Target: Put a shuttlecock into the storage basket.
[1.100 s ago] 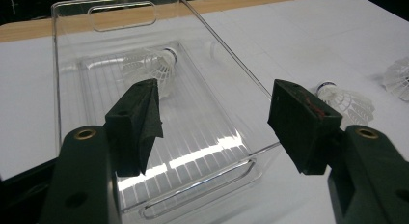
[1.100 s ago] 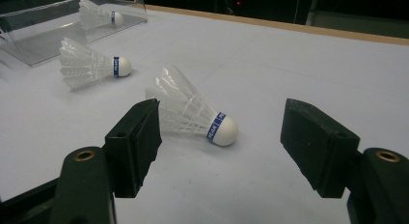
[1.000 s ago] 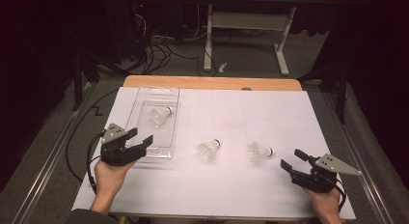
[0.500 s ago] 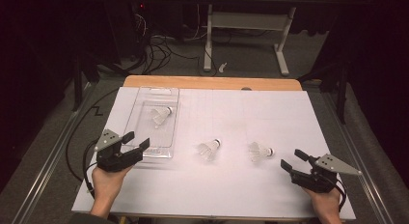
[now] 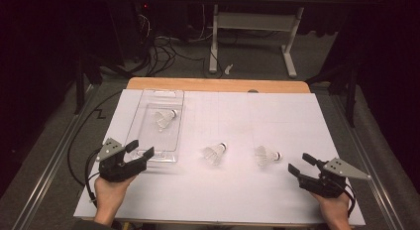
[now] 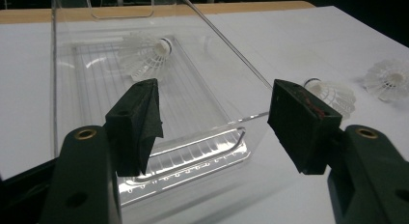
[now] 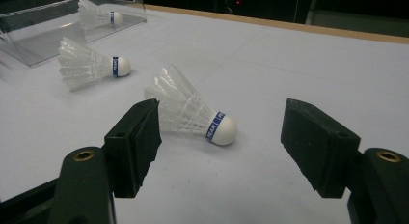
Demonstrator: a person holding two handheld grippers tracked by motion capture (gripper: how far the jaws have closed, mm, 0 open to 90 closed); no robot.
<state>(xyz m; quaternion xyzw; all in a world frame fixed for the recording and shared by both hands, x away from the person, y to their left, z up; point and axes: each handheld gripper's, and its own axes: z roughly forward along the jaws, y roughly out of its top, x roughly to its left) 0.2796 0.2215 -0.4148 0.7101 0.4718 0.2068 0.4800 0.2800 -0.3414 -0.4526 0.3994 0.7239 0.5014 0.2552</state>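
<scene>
Two shuttlecocks (image 5: 215, 152) (image 5: 266, 155) lie sideways, corks pointing right; both grippers (image 5: 139, 151) (image 5: 300, 163) gape wide, holding nothing.

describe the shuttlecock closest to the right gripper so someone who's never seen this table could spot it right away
Start at the white sheet covering the table and find the right gripper near its front right corner. Just ahead of its open jaws lies a white shuttlecock on its side. Unlike the middle shuttlecock to its left and the one in the clear tray, it is the rightmost.

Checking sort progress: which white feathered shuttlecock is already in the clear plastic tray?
The far-left white shuttlecock, inside the clear plastic tray; the other two lie on the white sheet.
</scene>
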